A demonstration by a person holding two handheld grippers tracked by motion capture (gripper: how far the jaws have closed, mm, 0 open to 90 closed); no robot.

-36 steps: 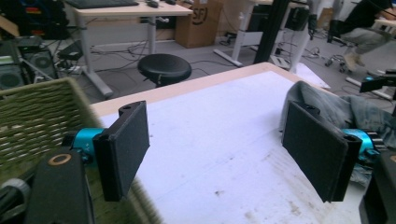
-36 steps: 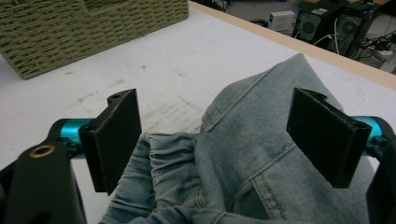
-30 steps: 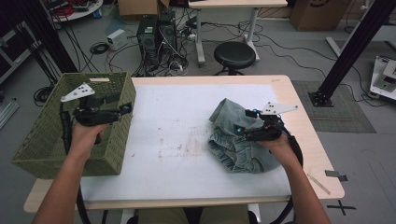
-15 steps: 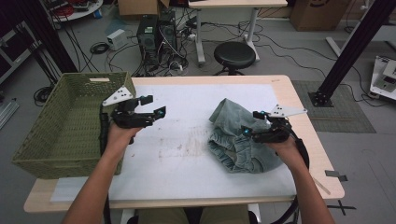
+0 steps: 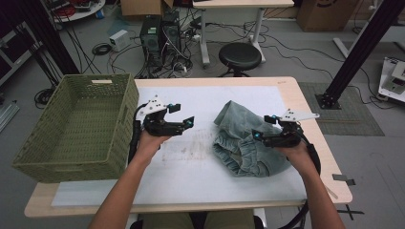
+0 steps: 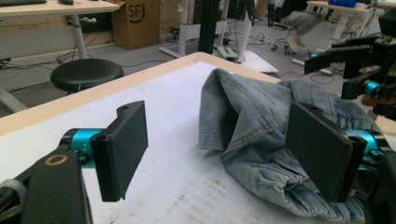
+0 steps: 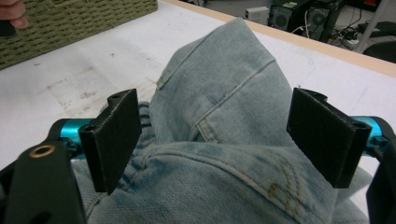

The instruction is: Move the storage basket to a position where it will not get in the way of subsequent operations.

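A crumpled pair of light blue jeans (image 5: pixel 241 138) lies on the white mat at the table's right half. My right gripper (image 5: pixel 261 128) hangs open just over the jeans' right side; in the right gripper view the denim (image 7: pixel 219 121) spreads between and under its wide-apart jaws. My left gripper (image 5: pixel 184 114) is open over the mat's middle, pointing toward the jeans, a short way left of them. In the left gripper view the jeans (image 6: pixel 252 121) lie ahead between the jaws, with the other gripper (image 6: pixel 359 60) beyond.
A green woven basket (image 5: pixel 76 124) stands empty on the table's left end. The white mat (image 5: pixel 191 162) covers most of the wooden table (image 5: pixel 315 143). A black stool (image 5: pixel 239 55), computers and cables sit on the floor behind.
My left gripper has swung from above the basket to the right, out over the mat toward the jeans. The right gripper has stayed over the jeans, shifting slightly.
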